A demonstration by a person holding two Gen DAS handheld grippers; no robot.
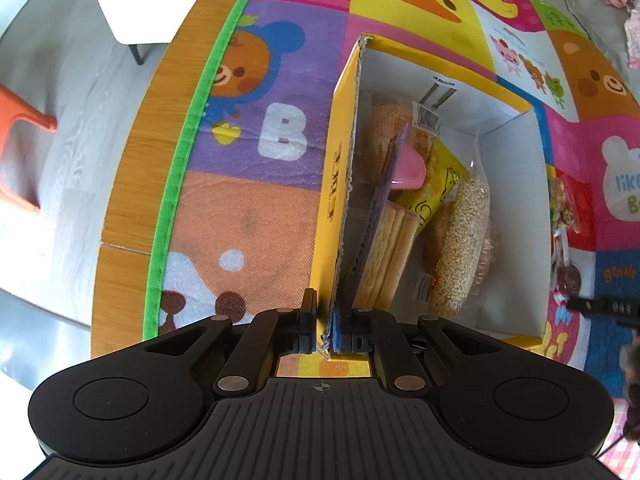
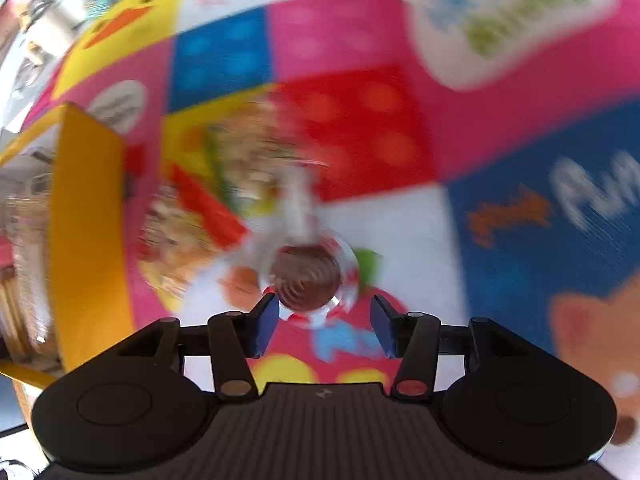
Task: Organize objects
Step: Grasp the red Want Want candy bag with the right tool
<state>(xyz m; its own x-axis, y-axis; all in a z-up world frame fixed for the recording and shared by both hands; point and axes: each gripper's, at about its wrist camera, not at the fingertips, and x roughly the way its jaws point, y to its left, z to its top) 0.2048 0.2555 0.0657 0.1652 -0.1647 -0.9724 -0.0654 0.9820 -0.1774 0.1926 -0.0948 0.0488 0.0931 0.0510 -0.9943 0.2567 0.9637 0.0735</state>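
Snacks filled a yellow cardboard box (image 1: 340,152) that stood on a bright cartoon play mat (image 1: 248,184) spread over a wooden tabletop (image 1: 136,168). In the left wrist view, the left hand-held gripper (image 1: 330,336) was pinched on the box's near wall at the bottom centre of the frame, one finger outside the wall and the blue-padded one inside. Within the white interior lay a pack of pale biscuits (image 1: 386,256), a bag of grain (image 1: 464,240), a yellow packet (image 1: 434,192) and a pink cup (image 1: 408,168), all crowded against the gripped wall. At the right edge of that frame, outside the box, a bag of mixed sweets (image 1: 562,204) and a wrapped chocolate lollipop (image 1: 570,280) rested on the mat, with the tip of the other tool showing just beside them.

The right wrist view was heavily blurred. The right hand-held gripper (image 2: 324,326) stood spread wide at lower centre, its blue pads (image 2: 266,324) on either side of the lollipop (image 2: 306,276) and holding nothing; whether either pad touched the clear wrapper could not be told. The bag of sweets (image 2: 224,184) lay just beyond the lollipop toward the upper left, and the box's yellow outer wall (image 2: 90,240) rose along the left side of the frame.

An orange chair (image 1: 20,152) and a white table (image 1: 160,4) stood on the grey floor at the left of the left wrist view.
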